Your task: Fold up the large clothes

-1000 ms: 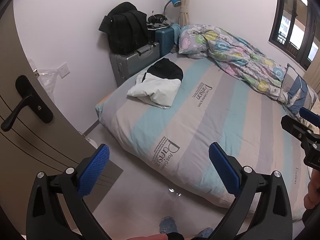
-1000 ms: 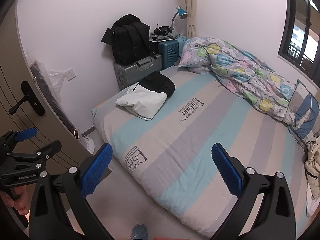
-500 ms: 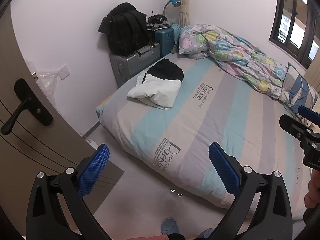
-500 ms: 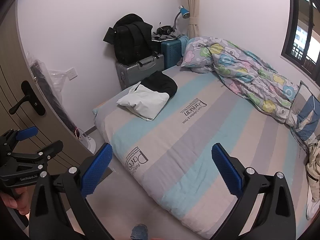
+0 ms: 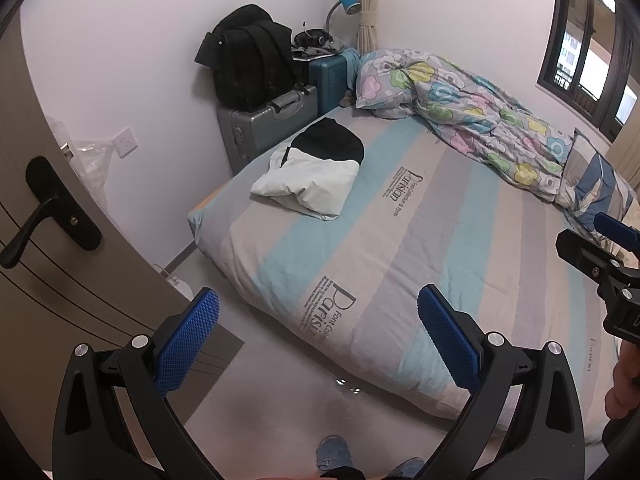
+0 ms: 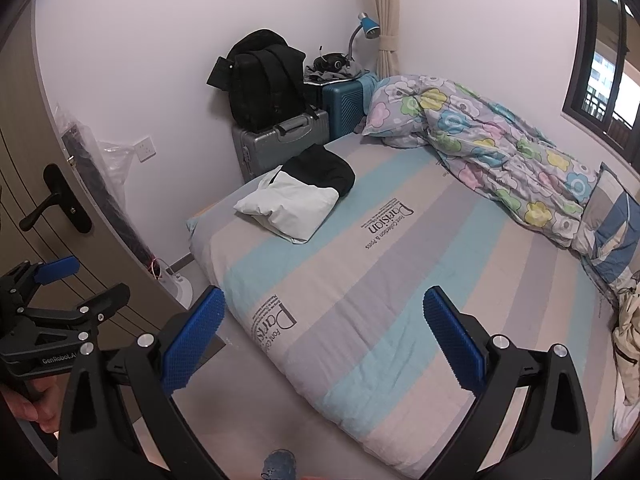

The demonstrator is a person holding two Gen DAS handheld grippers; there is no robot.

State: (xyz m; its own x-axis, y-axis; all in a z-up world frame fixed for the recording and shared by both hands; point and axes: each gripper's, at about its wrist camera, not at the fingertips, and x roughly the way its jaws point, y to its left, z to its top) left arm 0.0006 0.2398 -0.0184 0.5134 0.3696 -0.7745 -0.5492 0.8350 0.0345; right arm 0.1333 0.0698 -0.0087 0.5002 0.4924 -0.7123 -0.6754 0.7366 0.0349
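Note:
A folded white and black garment (image 5: 316,176) lies near the far left corner of the striped bed (image 5: 420,248); it also shows in the right wrist view (image 6: 296,200). A crumpled cream garment (image 6: 626,344) lies at the bed's right edge. My left gripper (image 5: 318,340) is open and empty, held above the floor at the foot of the bed. My right gripper (image 6: 324,340) is open and empty, held beside it, over the bed's near edge. Both are far from the clothes.
A floral duvet (image 5: 472,108) and a striped pillow (image 5: 596,192) lie along the far side. A grey suitcase (image 5: 268,128) with a black backpack (image 5: 248,68) and a teal case (image 5: 330,72) stand at the wall. A door (image 5: 44,248) stands at left.
Both grippers have shifted slightly, so the bed sits a little differently in each view. Both stay open and empty.

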